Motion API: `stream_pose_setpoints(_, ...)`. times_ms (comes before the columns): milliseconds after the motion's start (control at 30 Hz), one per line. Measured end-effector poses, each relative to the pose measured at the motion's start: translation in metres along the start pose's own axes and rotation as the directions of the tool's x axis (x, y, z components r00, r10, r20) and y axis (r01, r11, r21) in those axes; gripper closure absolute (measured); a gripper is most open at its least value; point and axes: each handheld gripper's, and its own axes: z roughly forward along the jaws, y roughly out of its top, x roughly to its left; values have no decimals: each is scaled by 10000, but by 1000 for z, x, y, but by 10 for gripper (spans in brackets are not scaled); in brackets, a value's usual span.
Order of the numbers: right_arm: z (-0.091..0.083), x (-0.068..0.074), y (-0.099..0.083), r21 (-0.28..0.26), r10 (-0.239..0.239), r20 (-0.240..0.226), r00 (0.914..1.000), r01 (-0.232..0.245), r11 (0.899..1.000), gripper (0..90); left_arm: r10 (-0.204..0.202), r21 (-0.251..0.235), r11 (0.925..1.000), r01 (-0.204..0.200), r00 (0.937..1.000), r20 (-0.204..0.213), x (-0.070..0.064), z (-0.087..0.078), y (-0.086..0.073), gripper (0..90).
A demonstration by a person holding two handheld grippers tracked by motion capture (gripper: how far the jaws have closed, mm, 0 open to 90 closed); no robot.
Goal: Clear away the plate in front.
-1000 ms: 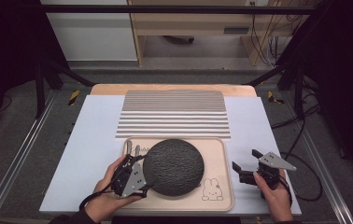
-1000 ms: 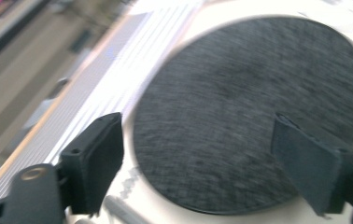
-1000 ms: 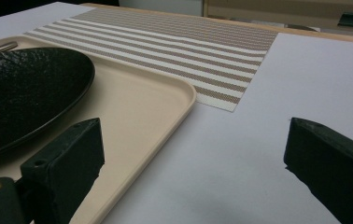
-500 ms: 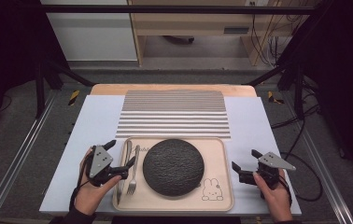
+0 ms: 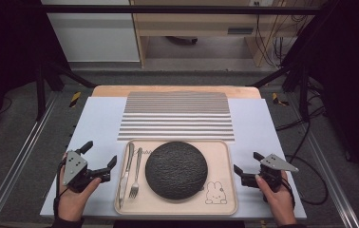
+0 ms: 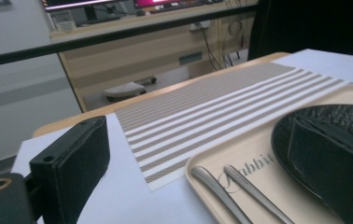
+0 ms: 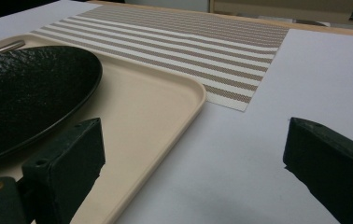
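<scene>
I hold my left gripper [image 5: 100, 159] just left of the beige tray [image 5: 222, 156], jaws spread wide and empty over the white table sheet [image 5: 101, 118]. My right gripper [image 5: 246, 167] waits just right of the tray, jaws also wide, empty. On the tray sit a dark round plate [image 5: 176, 169], a knife [image 5: 125, 171] and a fork [image 5: 136, 175].

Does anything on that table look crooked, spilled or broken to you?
Nothing stands out. The dark plate sits flat in the beige tray, with the knife and fork lying side by side to its left. The striped placemat lies square behind the tray. No spills or visible damage.
</scene>
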Motion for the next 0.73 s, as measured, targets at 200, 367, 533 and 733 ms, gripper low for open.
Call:
stream_pose_setpoints(200, 0, 0, 2, -131, 6, -118, 9999, -7, 9999, 60, -431, -203, 9989, 428, 9990, -150, 16, -12, -12, 39)
stream_pose_setpoints(367, 0, 3, 3, -221, -160, -170, 9997, 156, 9996, 59, -1698, -421, 9849, 1680, 9845, -432, 36, -26, -27, 35)
stream_pose_setpoints(533, -5, 3, 2, -414, -288, -161, 9995, 281, 9987, 61, -2271, -467, 9731, 2255, 9733, -331, 45, -27, -37, 30)
stream_pose_setpoints(733, -12, -2, 2, -1033, -142, 162, 9998, 158, 9945, 57, -2160, -870, 9735, 2113, 9752, -489, 44, -28, -35, 28)
